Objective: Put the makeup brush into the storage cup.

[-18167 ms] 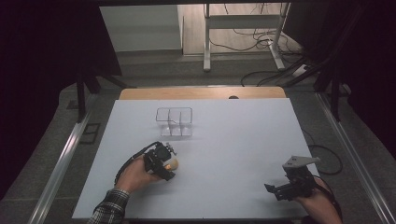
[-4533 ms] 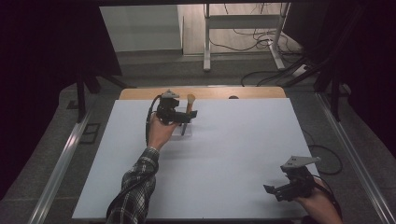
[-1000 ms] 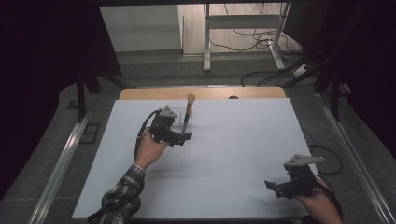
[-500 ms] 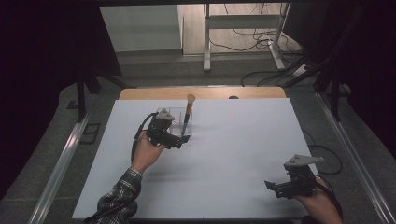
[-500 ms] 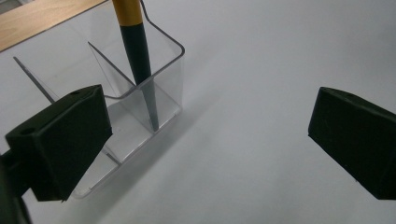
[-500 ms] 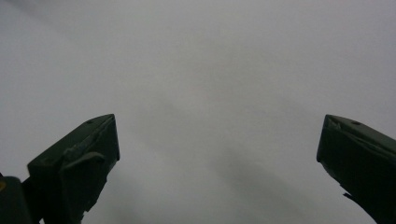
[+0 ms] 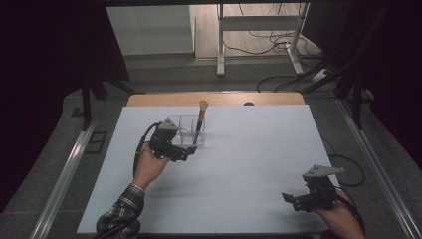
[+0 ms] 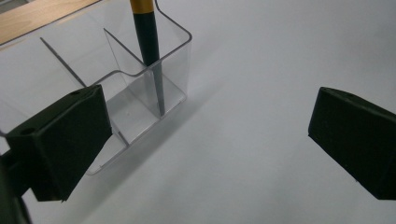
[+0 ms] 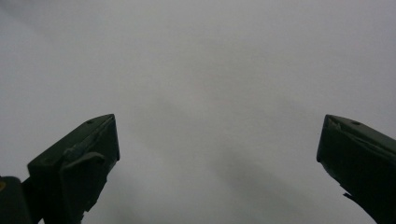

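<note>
A clear plastic organiser (image 7: 185,130) with compartments stands on the white table (image 7: 239,159) towards the back. A brush (image 7: 200,121) with a dark handle, gold band and tan head stands upright in its right compartment; its handle (image 8: 148,44) shows in the left gripper view inside the clear organiser (image 8: 140,88). My left gripper (image 7: 181,152) is open, just in front of the organiser, with nothing between its jaws. In the left gripper view the left gripper (image 8: 210,140) has wide-apart jaws. My right gripper (image 7: 298,201) rests open near the front right edge, over bare table (image 9: 210,93).
A wooden strip (image 7: 214,98) runs along the table's far edge. Metal rails (image 7: 74,164) flank the table on both sides. Cables (image 7: 343,164) lie on the floor at the right, and a table frame (image 7: 259,30) stands beyond.
My left gripper has drawn back from the organiser towards the front, open, leaving the brush standing in it. The right gripper has stayed in place.
</note>
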Demonstrator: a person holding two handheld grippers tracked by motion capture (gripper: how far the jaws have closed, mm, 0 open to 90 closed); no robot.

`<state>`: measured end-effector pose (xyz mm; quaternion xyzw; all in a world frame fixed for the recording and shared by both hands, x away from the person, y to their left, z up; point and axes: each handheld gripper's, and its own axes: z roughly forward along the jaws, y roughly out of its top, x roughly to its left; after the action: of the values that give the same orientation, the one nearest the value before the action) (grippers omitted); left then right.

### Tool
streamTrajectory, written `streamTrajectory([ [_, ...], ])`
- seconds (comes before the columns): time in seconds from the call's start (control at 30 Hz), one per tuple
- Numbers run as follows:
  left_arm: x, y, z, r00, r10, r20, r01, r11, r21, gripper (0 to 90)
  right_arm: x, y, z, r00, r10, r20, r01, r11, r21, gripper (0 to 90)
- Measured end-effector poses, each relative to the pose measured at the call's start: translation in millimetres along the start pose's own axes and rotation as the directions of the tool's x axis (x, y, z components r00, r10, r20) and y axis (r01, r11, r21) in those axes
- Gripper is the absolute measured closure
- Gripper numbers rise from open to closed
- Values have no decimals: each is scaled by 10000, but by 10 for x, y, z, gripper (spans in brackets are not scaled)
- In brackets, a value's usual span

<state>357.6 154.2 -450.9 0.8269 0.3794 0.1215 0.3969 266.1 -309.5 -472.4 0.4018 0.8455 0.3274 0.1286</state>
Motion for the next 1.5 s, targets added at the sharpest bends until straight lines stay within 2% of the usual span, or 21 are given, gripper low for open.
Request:
streamTrajectory([
  [0.3, -40, -56, -51, 10000, -33, -6, 33, 10000, -32, 0, -2, 2, -2, 10000, 11, -26, -11, 10000, 18, 0],
  [1.1, -136, -182, -94, 9996, 239, 166, -237, 9996, -119, 0, 0, 4, -8, 9999, -129, -113, 129, 9999, 19, 0],
  [1.5, -146, -238, -189, 9999, 40, 142, -37, 9997, -257, 0, 0, 4, -11, 9998, -134, -135, 134, 9999, -19, 0],
])
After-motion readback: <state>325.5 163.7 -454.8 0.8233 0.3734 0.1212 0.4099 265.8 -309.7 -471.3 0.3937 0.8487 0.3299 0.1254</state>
